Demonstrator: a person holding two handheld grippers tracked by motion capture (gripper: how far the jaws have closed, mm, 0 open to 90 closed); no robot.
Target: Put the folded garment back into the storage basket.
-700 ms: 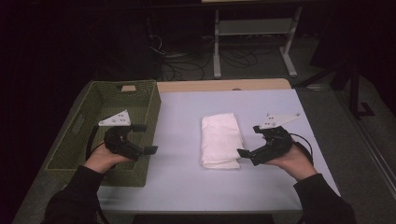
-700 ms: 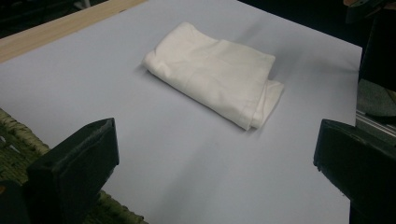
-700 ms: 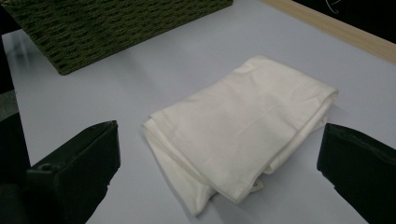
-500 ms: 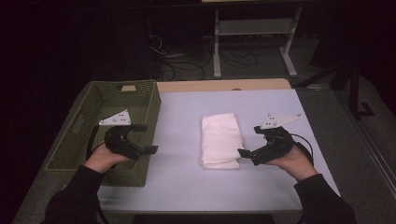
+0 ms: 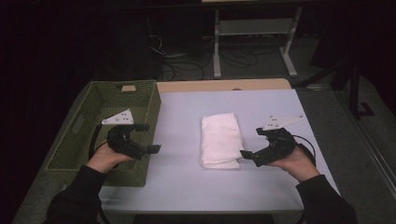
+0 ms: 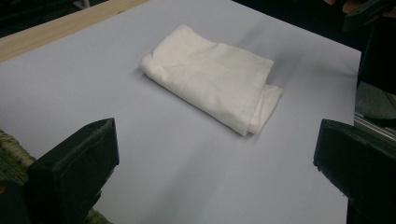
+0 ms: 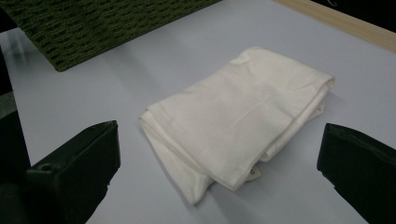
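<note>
Here in the high view the folded white cloth [image 5: 220, 141] lies flat at the centre of the frame, on the pale grey table top [image 5: 187, 182], its long side running up and down the picture. Nothing rests on it and no jaw touches it.

At the right of the frame, the right gripper [image 5: 251, 143] sits in the person's right hand [image 5: 295, 161], jaws spread wide with only air between them. The nearer jaw tip hovers just beside the cloth's lower right corner; whether it brushes the fabric I cannot tell from above. In the right gripper view the cloth [image 7: 238, 116] sits in the middle of the picture, between the two black jaws at the lower corners, close in front and clear of both.

Over at the left of the frame, the left gripper [image 5: 148, 137] is held in the left hand [image 5: 106, 158], above the right-hand wall of the green woven basket [image 5: 74, 126]. Its jaws stand wide apart too, gripping nothing, and point across toward the cloth, which lies well apart from them. The left gripper view has the cloth [image 6: 210, 79] in the upper middle of the picture, beyond the open jaws, with bare table between.

The basket fills the left part of the table, its corner showing at the upper left of the right gripper view [image 7: 107, 23].
</note>
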